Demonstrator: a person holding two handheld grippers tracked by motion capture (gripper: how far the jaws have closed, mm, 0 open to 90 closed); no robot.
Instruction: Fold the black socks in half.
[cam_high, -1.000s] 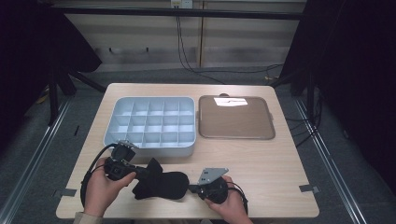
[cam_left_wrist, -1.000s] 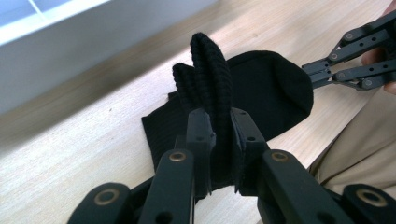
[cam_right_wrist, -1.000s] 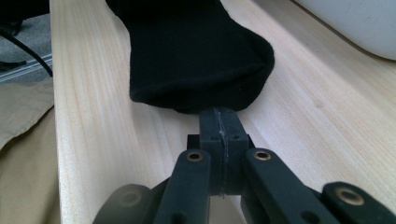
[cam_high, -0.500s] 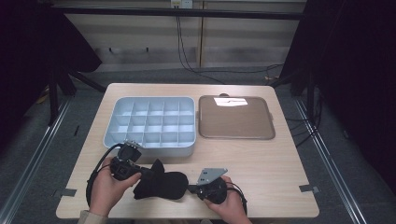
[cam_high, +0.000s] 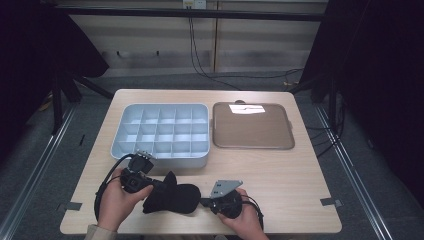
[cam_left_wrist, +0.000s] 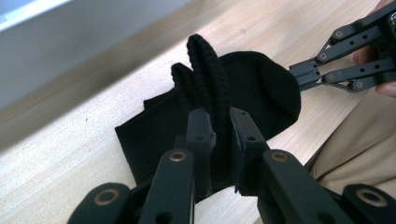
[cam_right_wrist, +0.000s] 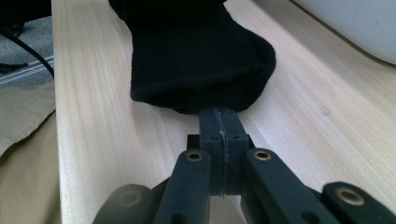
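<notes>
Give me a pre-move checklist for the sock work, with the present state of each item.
1. Left gripper has the sock: ok, its jaws pinch a ribbed fold of the black fabric.
2. Right gripper has the sock: cannot tell, its jaws are shut at the sock's rounded end, but whether fabric is caught between them is unclear.
3. Sock resting on the table: ok, it lies on the wood between the two hands.
4. Compartment bin clear of the sock: ok, it stands just behind, apart from the fabric.
5. Brown tray free: ok, nothing lies on it.
</notes>
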